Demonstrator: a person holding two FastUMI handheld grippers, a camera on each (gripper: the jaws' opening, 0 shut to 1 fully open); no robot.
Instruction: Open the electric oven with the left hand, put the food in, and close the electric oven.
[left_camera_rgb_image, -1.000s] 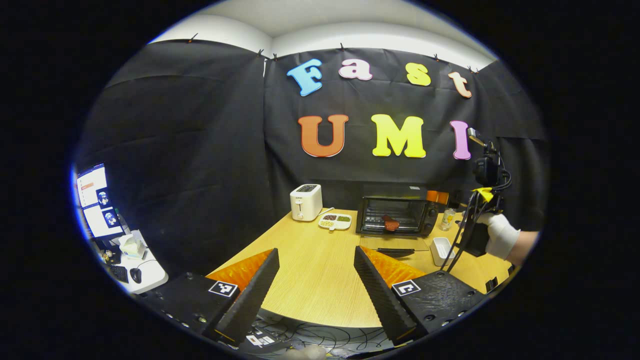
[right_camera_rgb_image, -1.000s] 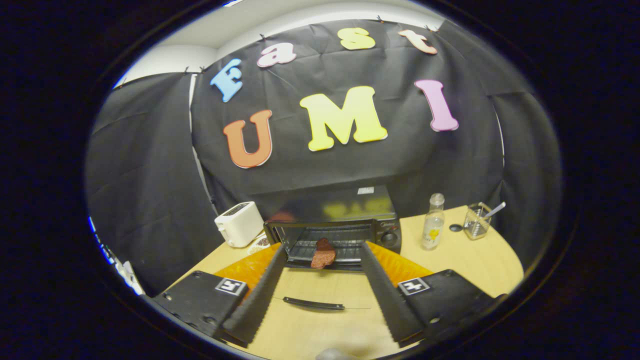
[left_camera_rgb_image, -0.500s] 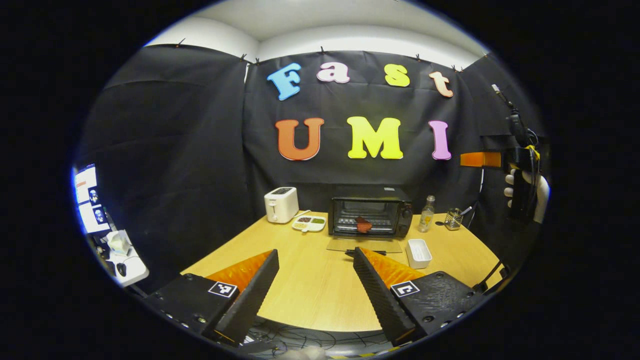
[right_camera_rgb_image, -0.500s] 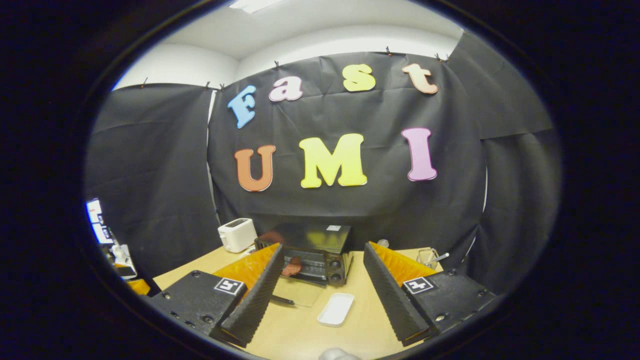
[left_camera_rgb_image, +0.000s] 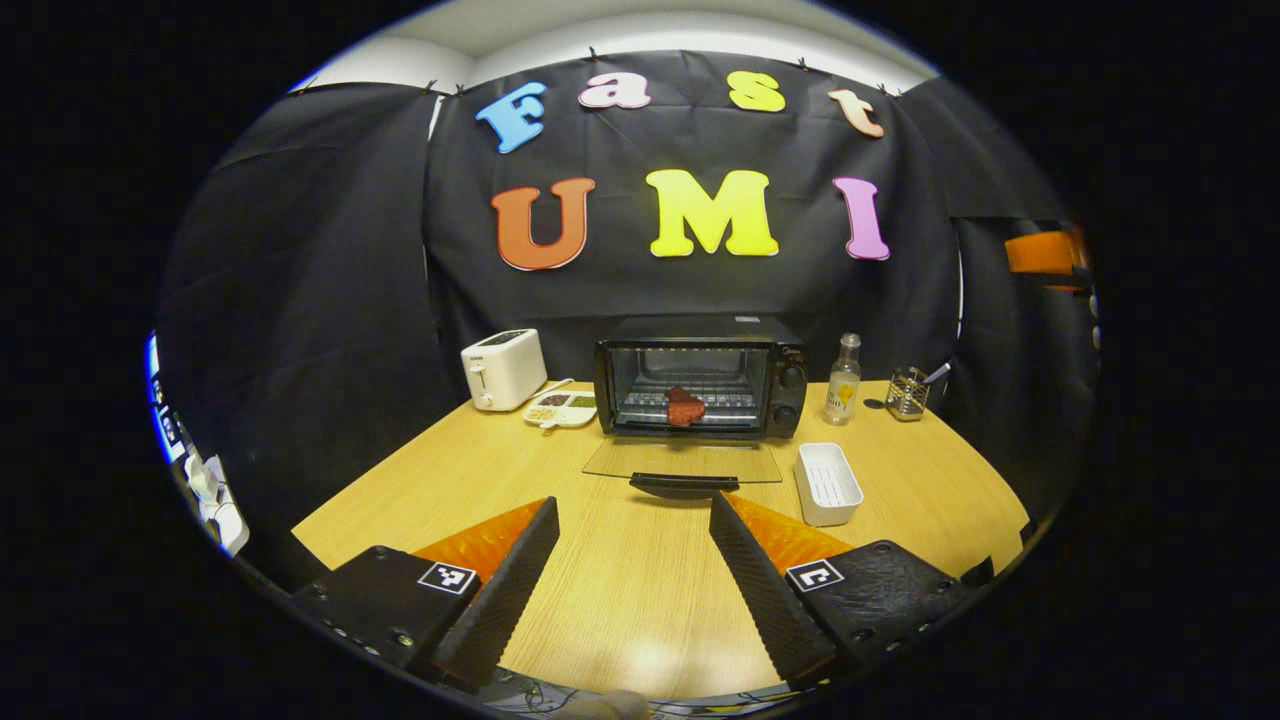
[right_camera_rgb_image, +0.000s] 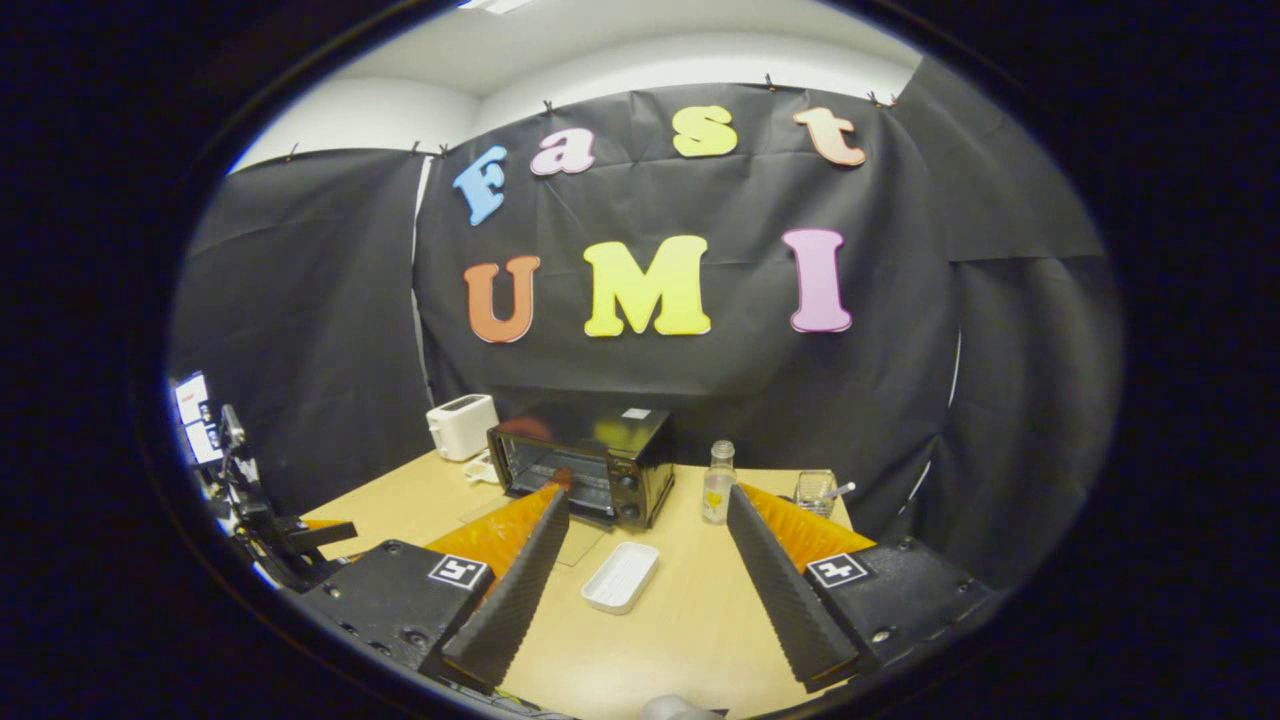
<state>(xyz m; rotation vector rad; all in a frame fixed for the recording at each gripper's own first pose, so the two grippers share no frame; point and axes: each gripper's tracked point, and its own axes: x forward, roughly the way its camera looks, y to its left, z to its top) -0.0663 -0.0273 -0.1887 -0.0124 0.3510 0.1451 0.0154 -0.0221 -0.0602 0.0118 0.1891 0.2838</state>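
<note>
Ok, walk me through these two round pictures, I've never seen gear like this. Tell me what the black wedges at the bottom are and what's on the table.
Each picture comes from a camera riding on a hand-held gripper, one per hand. The wedges are its two fingers: the left hand-held gripper in the left gripper view, the right hand-held gripper in the right gripper view. Both are open and hold nothing. On the table stands an oven with its door folded down flat and food on its rack. Beside it are a toaster, a snack dish, a bottle, a wire cup and a white tray.
</note>
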